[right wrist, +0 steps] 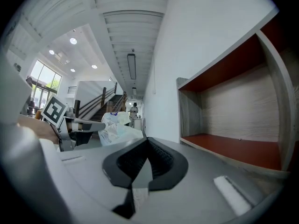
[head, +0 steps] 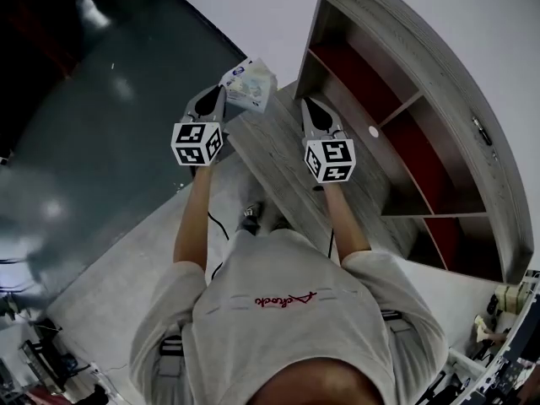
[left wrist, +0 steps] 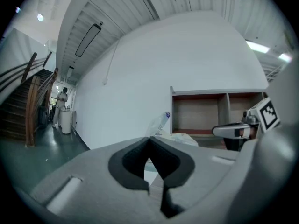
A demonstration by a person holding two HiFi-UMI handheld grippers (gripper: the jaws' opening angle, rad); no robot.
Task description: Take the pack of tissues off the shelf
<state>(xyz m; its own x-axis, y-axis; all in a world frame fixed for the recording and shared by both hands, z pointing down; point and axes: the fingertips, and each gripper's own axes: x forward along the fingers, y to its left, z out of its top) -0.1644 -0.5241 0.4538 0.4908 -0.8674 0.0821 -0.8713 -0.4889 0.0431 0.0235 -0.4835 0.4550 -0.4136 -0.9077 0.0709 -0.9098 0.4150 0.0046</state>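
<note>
The pack of tissues, white with blue print in a clear wrapper, hangs in the air left of the wooden shelf unit. My left gripper is shut on its wrapper edge. In the left gripper view the pack pokes up just past the closed jaws of the left gripper. My right gripper hovers over the wooden table top, shut with nothing in it. The right gripper view shows the right gripper, with the pack to its left and a red shelf compartment to its right.
The shelf's compartments have red floors; a small white round object lies in one. Dark green floor spreads to the left. A staircase and a person by a bin stand far off. Clutter sits lower right.
</note>
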